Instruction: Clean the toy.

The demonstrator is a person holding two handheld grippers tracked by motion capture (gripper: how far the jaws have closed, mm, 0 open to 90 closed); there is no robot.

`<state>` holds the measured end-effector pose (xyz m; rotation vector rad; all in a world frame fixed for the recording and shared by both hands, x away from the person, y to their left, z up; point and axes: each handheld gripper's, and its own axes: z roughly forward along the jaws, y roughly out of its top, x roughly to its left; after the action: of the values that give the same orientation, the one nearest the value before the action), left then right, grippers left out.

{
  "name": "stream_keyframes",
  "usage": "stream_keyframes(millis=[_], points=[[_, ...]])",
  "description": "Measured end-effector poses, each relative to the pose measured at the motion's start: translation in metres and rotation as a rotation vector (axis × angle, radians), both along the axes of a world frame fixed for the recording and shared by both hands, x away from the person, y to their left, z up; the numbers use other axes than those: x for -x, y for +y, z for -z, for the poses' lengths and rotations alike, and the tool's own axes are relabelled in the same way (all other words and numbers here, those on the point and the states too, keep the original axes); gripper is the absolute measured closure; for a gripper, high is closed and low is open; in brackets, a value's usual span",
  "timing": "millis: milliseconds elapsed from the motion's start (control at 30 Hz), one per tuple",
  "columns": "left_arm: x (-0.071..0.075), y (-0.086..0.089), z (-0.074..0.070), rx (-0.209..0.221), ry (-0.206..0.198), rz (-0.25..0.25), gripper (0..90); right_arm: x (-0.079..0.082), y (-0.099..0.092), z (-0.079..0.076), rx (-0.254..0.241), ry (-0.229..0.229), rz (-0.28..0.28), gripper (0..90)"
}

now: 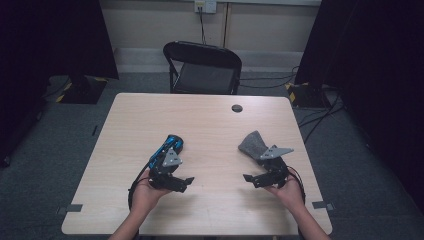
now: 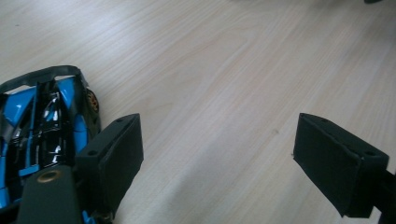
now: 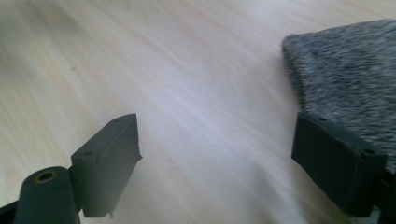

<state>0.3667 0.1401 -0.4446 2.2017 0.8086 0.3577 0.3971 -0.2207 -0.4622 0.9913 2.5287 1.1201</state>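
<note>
A person seated at a light wooden table [image 1: 210, 120] holds a two-jaw gripper in each hand, both low over the near half of the tabletop. The left gripper [image 1: 181, 184] sits just beside a blue and black toy car [image 1: 168, 148], which lies on the table ahead of the hand, angled up and to the right in the high view; in the left gripper view the car [image 2: 44, 126] lies at the left edge, outside and touching or nearly touching the left jaw, while the jaws stand wide apart with bare wood between them. The right gripper [image 1: 254, 180] is close to a grey fuzzy cloth [image 1: 253, 144] resting flat on the table just beyond it; in the right gripper view the cloth [image 3: 345, 74] fills the upper right corner behind the right jaw, and these jaws too are spread wide, gripping nothing. The two grippers are well apart from each other, their tips turned inward toward the middle of the table. A small dark round disc [image 1: 237, 108] sits near the far edge, and a black folding chair [image 1: 202, 67] stands behind the table.
</note>
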Motion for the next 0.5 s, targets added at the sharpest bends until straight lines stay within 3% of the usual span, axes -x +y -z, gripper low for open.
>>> stream_keyframes(millis=[267,500], points=[[0.008,-0.004,0.007,-0.006,0.033,0.053,10.6,0.01,0.007,0.002,-0.005,0.007,-0.042,14.3],[0.016,-0.012,0.02,-0.003,0.062,0.1,10.6,0.02,0.011,0.015,0.031,0.017,-0.078,14.3]])
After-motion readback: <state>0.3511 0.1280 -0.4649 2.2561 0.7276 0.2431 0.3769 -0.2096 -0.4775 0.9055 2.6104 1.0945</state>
